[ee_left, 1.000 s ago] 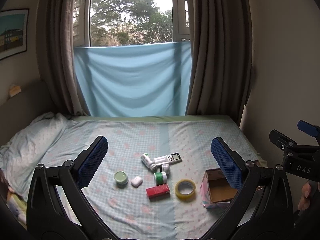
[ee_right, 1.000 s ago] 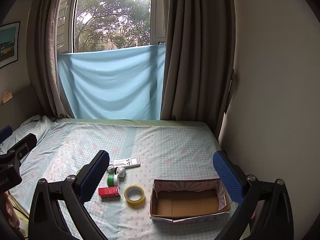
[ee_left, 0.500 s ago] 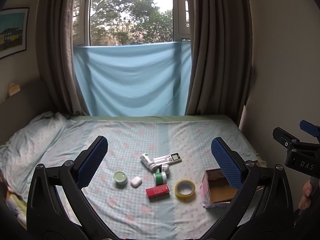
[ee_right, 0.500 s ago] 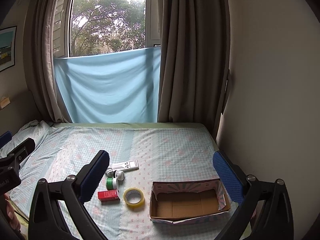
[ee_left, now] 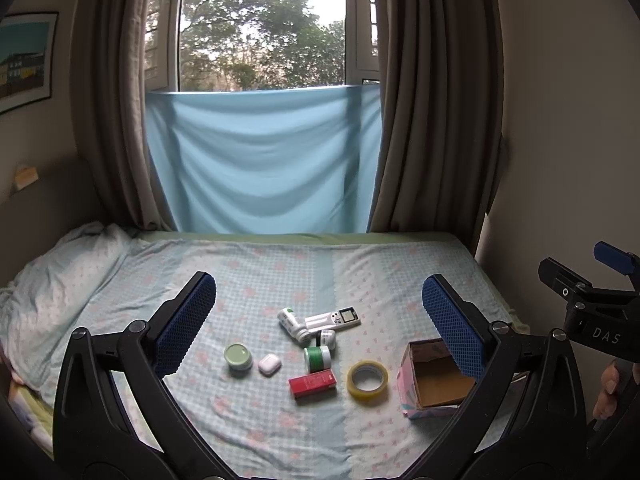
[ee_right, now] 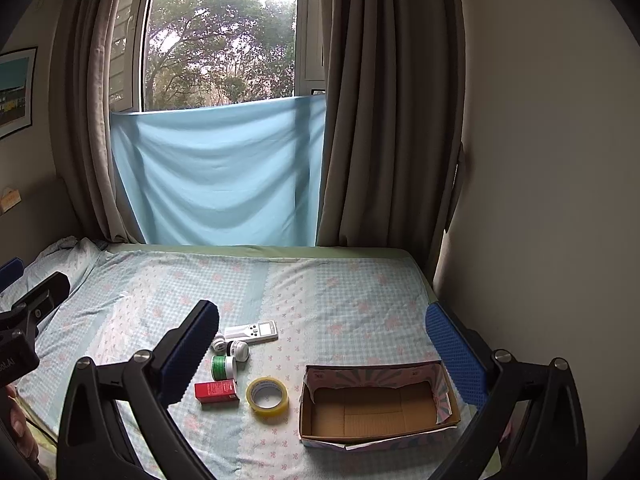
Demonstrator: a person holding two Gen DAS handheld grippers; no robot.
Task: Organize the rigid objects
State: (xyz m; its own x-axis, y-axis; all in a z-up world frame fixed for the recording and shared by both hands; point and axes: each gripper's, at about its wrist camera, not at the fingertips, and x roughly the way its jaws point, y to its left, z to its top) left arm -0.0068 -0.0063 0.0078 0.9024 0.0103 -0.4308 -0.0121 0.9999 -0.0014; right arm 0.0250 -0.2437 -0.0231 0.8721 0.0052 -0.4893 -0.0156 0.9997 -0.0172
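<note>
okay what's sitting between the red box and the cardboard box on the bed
The roll of yellow tape lies flat between the red box and the open cardboard box, touching neither. The right wrist view shows it best.

The right hand-held gripper [ee_right: 322, 334] has eased toward the bed's right edge (jaws as wide as before): the box [ee_right: 376, 404] sits more centrally in its view, and the window has slid left.
</note>
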